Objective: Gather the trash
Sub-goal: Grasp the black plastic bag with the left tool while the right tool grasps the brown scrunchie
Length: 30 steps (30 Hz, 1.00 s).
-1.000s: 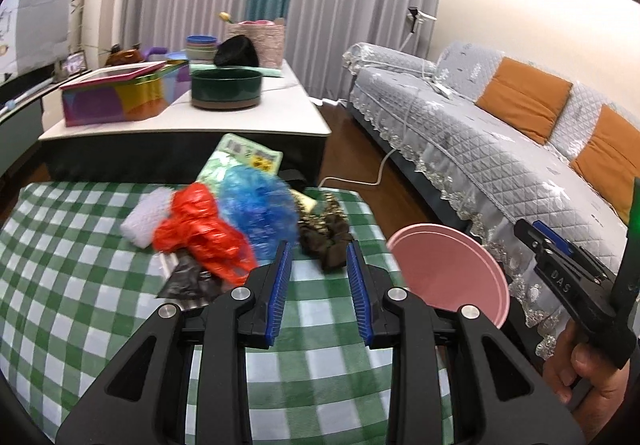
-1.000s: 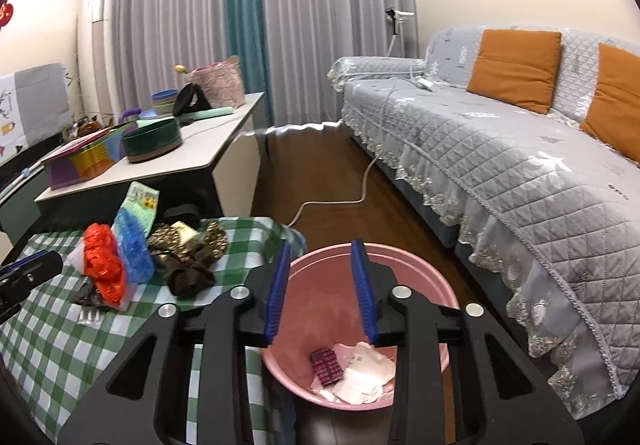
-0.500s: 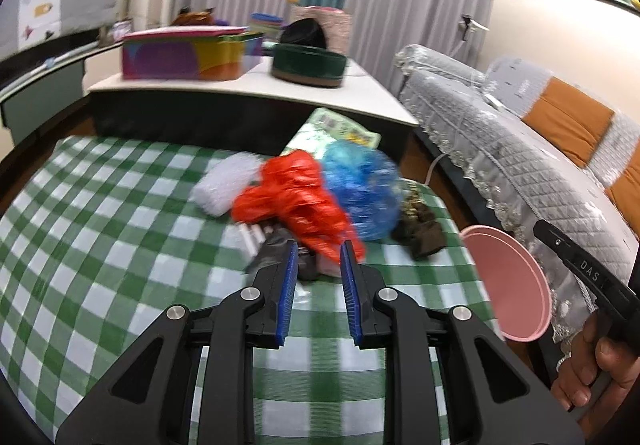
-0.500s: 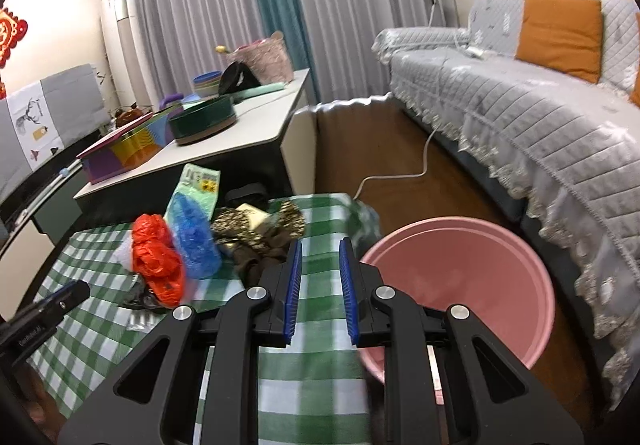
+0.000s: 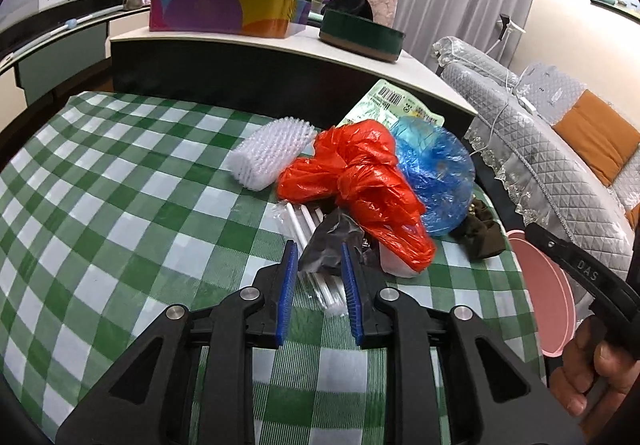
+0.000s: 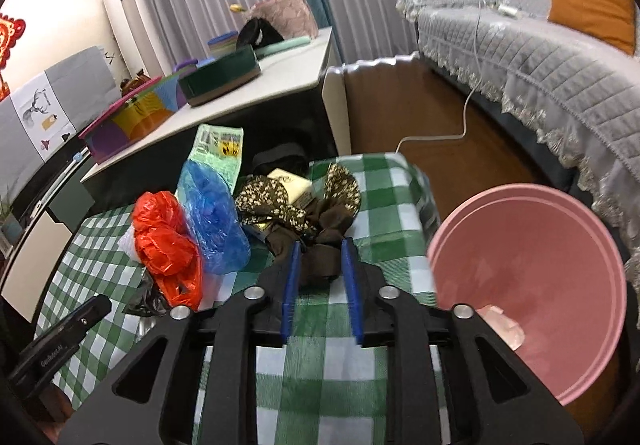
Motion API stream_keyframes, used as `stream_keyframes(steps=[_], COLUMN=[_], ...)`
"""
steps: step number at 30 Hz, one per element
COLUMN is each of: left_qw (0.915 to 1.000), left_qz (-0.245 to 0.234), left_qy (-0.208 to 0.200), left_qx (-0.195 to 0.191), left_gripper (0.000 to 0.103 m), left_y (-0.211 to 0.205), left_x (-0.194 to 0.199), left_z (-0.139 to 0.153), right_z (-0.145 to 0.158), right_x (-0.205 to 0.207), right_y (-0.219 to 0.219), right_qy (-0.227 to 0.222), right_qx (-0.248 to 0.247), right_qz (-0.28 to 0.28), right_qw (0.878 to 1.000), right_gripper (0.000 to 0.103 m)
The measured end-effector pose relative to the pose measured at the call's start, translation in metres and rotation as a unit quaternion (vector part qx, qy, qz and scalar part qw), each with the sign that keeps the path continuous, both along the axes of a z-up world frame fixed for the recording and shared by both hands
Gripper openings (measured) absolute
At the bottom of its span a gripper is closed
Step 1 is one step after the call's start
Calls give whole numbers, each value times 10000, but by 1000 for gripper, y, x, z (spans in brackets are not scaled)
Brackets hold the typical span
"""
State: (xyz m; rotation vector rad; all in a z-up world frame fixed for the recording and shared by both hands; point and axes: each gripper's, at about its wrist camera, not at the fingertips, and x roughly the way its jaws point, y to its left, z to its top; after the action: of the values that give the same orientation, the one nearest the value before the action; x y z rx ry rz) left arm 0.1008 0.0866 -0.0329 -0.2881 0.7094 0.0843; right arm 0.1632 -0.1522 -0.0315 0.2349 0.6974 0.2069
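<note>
Both grippers at the trash heap on my green-checked desk: left gripper released, jaws just reopened astride the crumpled black plastic wrapper; right gripper likewise released around the brown floral cloth scrap. I'd push deeper, clamp, then carry to the pink plastic bin beside the desk.

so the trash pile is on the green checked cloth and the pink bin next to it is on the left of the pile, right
Not quite. The trash pile is on the green checked cloth, but the pink bin stands to the right of the pile, as the right wrist view shows.
</note>
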Motion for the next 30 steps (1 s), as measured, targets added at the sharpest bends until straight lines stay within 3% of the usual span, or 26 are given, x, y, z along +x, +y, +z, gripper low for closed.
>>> stream_keyframes(steps=[1,5,8,17,21,23,30], left_qw=[10000,9999,9999,9991,9984,9985,9990], left_qz=[10,11,4,5,-46,-110,-118], left_qy=[16,114,142,431,558,542,408], left_qx=[-3,-56,-30,-11,-7,14,103], left_gripper=[33,39,50,53,52,45,30], left_y=[0,-1,-4,-9,-11,-13,-14], left_x=[2,14,19,33,35,35,30], left_z=[-2,-9,-11,-22,-27,-26,-17], right_z=[-3,-13,-18,-34,-35,-35,-15], right_x=[4,20,29,41,41,40,28], right_y=[1,2,2,13,17,18,12], right_qy=[41,230,365,636,676,675,304], right_qx=[4,66,126,-17,-56,-90,-111], right_qz=[-6,-1,-3,133,251,293,292], right_qw=[10000,9997,9993,9979,9974,9972,9990], right_gripper=[28,41,42,42,26,14,9])
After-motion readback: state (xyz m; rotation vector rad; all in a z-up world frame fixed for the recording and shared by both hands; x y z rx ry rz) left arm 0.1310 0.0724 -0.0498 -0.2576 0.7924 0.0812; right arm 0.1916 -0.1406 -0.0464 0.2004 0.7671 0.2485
